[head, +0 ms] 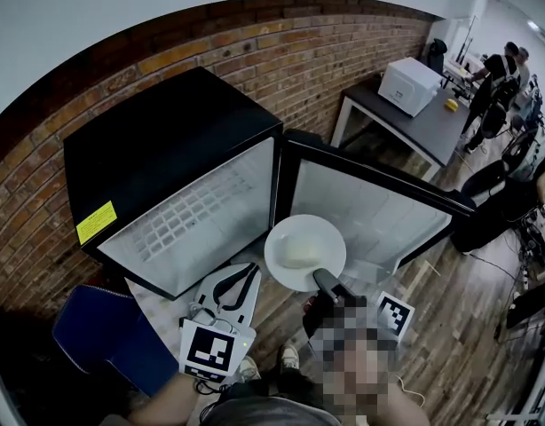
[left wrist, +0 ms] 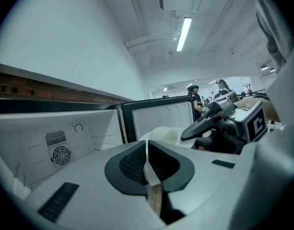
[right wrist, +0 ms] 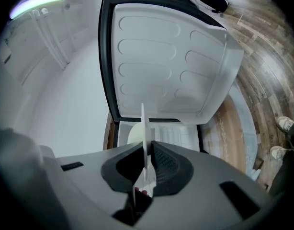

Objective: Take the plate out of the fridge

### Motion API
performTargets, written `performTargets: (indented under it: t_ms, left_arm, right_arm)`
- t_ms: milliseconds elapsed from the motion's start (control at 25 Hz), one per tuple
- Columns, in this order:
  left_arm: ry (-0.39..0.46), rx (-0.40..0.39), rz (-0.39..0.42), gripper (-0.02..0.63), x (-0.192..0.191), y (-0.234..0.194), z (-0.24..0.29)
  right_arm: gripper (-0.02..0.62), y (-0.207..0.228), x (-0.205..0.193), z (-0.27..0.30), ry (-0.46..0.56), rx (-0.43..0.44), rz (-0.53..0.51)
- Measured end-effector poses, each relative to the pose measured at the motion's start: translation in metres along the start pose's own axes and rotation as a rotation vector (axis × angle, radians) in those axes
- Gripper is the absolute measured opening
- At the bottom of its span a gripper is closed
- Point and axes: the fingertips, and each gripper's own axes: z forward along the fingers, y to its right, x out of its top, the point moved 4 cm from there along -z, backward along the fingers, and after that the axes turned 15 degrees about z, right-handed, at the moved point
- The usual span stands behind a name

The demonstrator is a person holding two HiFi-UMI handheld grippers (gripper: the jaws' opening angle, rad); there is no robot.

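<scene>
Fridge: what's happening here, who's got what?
A person with a gripper in each hand is working at the small fridge, whose door stands open. The right gripper is clamped on the rim of the white plate and holds it in front of the opening, seemingly clear of the shelves. The left gripper is alongside, jaws together, not touching the plate.

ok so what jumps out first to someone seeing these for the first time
A white plate, pinched at its near rim by the right claw, hangs in front of the open black fridge. The fridge door stands wide to the right, its pale lining showing. The left claw sits shut, low at the left of the plate.
</scene>
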Motion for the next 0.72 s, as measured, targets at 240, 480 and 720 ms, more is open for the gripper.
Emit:
performTargets:
  t_ms: [240,480,720]
  left_arm:
    - [-0.023,-0.002,0.002,0.026,-0.006,0.005,-0.005]
    - [-0.028,0.008,0.002,0.026,-0.006,0.004,-0.010]
    - [-0.027,0.027,0.005,0.026,-0.005,-0.001,-0.014]
  right_arm:
    - [0.041,0.006,-0.001,-0.003,-0.007,0.000,0.027]
    - [0.041,0.005,-0.004,0.001,-0.024,0.004,0.029]
    - [0.041,0.002,-0.008,0.005,-0.045,0.005,0.030]
